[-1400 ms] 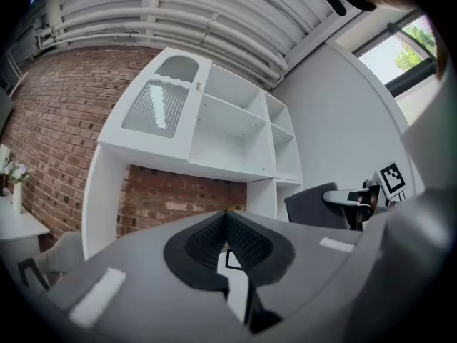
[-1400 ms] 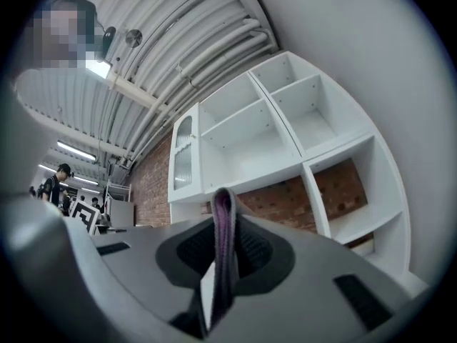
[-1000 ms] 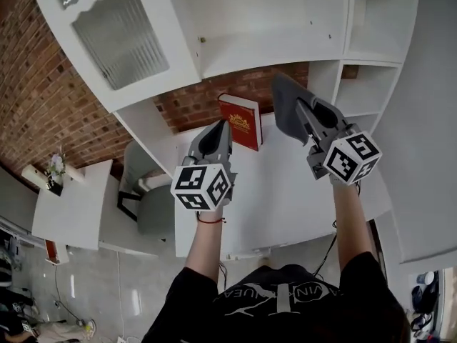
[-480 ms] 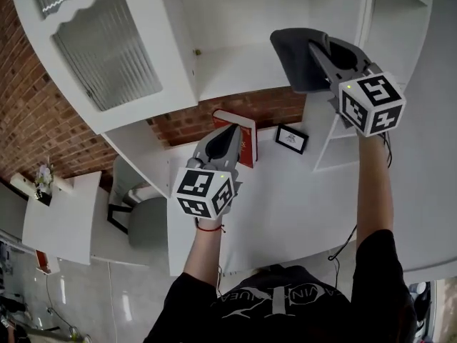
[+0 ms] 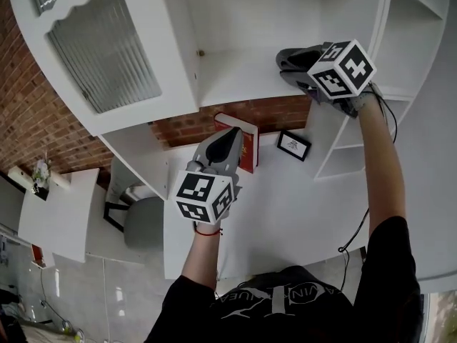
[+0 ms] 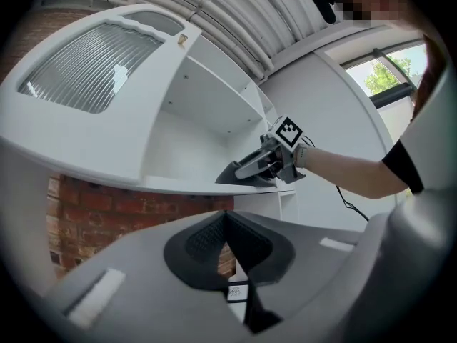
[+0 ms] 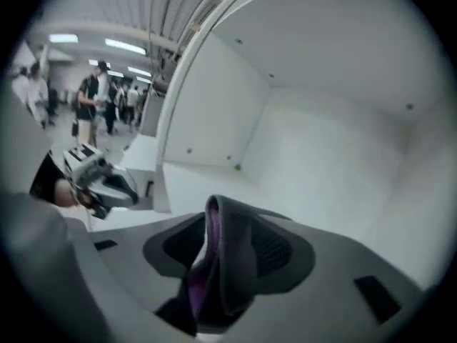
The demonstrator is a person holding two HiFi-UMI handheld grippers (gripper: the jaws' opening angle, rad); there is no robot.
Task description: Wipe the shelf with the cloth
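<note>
Cloth (image 7: pixel 218 263), grey and limp, sits bunched at the white shelf (image 5: pixel 235 77) edge between the opening jaws of the right gripper (image 5: pixel 303 73), its pads barely touching. Light and floppy, it likely needs a pinch on a thick fold. The left gripper (image 5: pixel 225 145) hangs pressed together, empty.

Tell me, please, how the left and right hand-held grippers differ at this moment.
The left hand-held gripper has its jaws together, empty; the right hand-held gripper has its jaws opening, with the dark grey cloth between them. The left hangs lower, near the red book; the right is raised to the white shelf. Both carry marker cubes.
</note>
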